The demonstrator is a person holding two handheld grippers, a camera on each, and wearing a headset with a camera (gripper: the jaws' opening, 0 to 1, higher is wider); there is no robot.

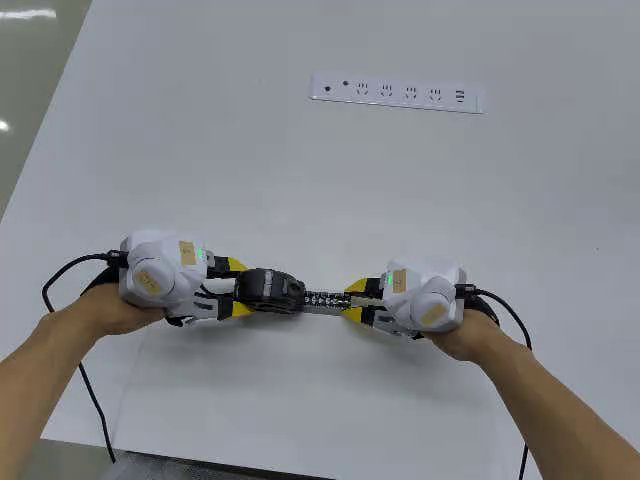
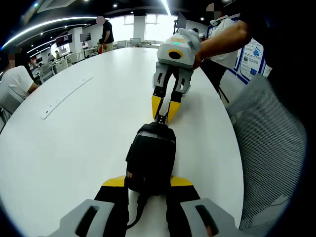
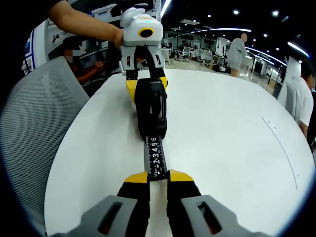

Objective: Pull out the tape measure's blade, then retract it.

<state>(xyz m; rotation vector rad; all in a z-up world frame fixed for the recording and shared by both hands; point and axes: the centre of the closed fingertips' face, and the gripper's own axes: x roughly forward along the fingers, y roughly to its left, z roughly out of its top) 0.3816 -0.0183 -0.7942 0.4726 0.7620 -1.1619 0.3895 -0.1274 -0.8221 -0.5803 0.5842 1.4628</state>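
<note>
The left gripper [image 1: 238, 288] has its jaws clamped on the black tape measure [image 1: 270, 290], close to the near edge of the counter [image 1: 400, 180]. The right gripper [image 1: 352, 300] pinches the tip of the blade [image 1: 322, 298], with only a short length out. Judgement: the pull-out is at an early stage, and the next move calls for drawing the right gripper straight away while the left holds firm.

White table [image 1: 300, 180], power strip [image 1: 397, 92] lying on it
</note>
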